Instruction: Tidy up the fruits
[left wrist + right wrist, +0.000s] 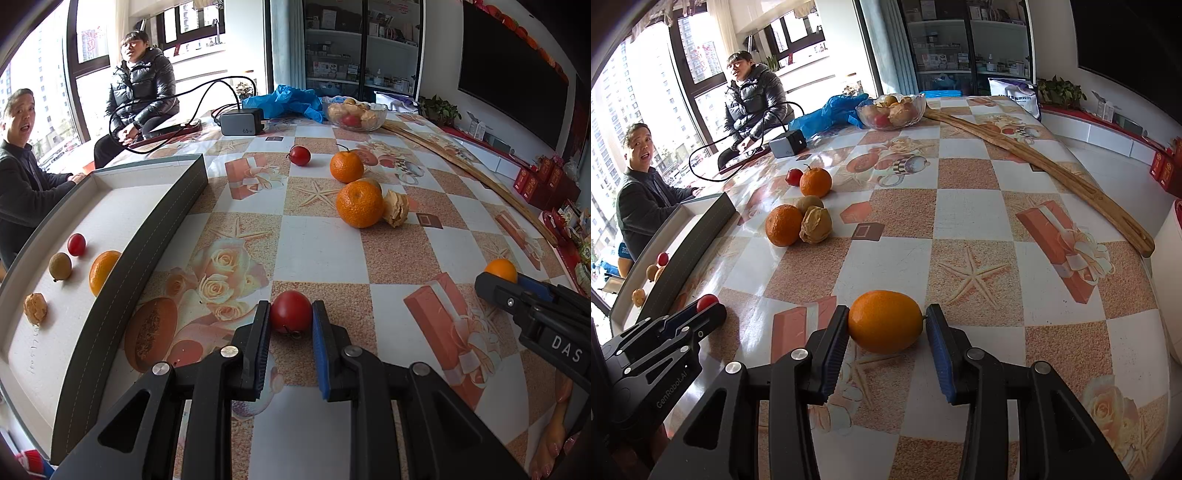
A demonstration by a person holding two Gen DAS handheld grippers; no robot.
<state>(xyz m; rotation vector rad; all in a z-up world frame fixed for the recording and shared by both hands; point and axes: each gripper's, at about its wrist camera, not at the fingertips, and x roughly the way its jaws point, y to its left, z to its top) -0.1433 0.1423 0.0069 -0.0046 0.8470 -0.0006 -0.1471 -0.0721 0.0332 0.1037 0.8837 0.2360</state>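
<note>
Left gripper (291, 321): my fingers sit either side of a small red fruit (290, 311) on the table; the left pad touches it, the right pad looks a hair off, so I judge the grip not yet firm.
Right gripper (886, 325): it brackets an orange (884, 320) resting on the cloth; the left pad touches, a small gap shows at the right pad, so not clamped.
Step in hand: closing on two fruits at once, ahead of carrying them to the tray (162, 225) on my left.
Tray: it already holds a red fruit, a brown one, an orange and a wrinkled tan one, lined along the near wall.
Next move: squeeze gently, since both fruits are round and could roll away, then lift over the tray's raised wall.
Farther on the table: two oranges (359, 204), a tan husked fruit (396, 207) touching the nearer one, and another red fruit (299, 155).
Beyond: a glass bowl (355, 115) of fruit, a charger (242, 122) with cables, a blue bag, a long wooden stick (1045, 162).
In the way: nothing between my grippers and the tray but its wall.
</note>
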